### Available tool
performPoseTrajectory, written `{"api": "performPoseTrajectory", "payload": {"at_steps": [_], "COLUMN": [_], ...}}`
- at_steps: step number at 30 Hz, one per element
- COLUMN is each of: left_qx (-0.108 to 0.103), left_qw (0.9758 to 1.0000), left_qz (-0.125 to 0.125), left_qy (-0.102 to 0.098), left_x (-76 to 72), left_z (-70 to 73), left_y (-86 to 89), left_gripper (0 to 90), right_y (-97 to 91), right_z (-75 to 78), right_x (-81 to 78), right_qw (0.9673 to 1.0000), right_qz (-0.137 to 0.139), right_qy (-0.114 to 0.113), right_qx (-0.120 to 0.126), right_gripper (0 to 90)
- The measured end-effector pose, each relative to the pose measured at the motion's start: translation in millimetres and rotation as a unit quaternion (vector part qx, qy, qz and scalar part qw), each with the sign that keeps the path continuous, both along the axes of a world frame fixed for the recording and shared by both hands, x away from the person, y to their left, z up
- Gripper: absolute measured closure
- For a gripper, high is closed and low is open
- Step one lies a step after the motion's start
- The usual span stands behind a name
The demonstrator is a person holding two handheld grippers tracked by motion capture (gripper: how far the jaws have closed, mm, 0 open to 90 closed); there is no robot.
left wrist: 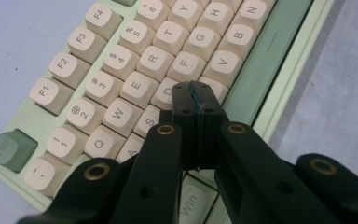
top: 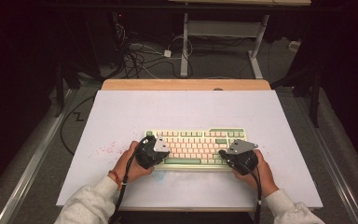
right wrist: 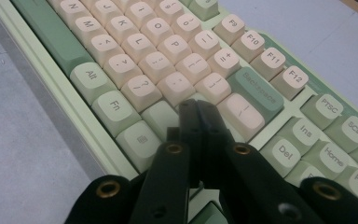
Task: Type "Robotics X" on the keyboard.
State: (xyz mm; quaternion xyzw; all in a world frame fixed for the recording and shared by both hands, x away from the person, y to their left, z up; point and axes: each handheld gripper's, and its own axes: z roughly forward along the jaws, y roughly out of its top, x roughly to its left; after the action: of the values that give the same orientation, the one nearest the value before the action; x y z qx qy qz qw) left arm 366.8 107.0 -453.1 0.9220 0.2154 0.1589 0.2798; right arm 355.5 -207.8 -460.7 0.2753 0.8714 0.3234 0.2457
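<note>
Green and cream keyboard on white desk, left gripper and right gripper over its keys, jaws pressed together, empty.

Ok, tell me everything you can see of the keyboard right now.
The keyboard lies flat on the white table sheet, near the person's edge, long side across. Pale green case, cream letter keys, darker green spacebar, Esc and Backspace; looks plastic. The left gripper, jaws together, is over its left end by the D key; the right gripper, jaws together, is over its right end. Contact can't be told.
</note>
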Motion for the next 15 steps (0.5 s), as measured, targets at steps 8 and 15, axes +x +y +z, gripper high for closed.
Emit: {"api": "performPoseTrajectory", "payload": {"at_steps": [8, 15], "left_qx": [-0.005, -0.016], "left_qw": [1.0000, 0.9997], "left_qz": [0.001, -0.001], "left_qy": [-0.006, -0.018], "left_x": [-0.8, -3.9], "left_z": [4.6, 10.9], "left_y": [1.7, 4.3], "left_gripper": [84.7, 83.5], "right_y": [-0.3, 0.3], "right_z": [0.0, 0.4], "right_x": [0.1, -0.1], "right_qw": [1.0000, 1.0000], "right_qz": [0.000, 0.001], "right_qy": [0.001, -0.001], "right_qx": [0.001, -0.003], "right_gripper": [90.0, 90.0]}}
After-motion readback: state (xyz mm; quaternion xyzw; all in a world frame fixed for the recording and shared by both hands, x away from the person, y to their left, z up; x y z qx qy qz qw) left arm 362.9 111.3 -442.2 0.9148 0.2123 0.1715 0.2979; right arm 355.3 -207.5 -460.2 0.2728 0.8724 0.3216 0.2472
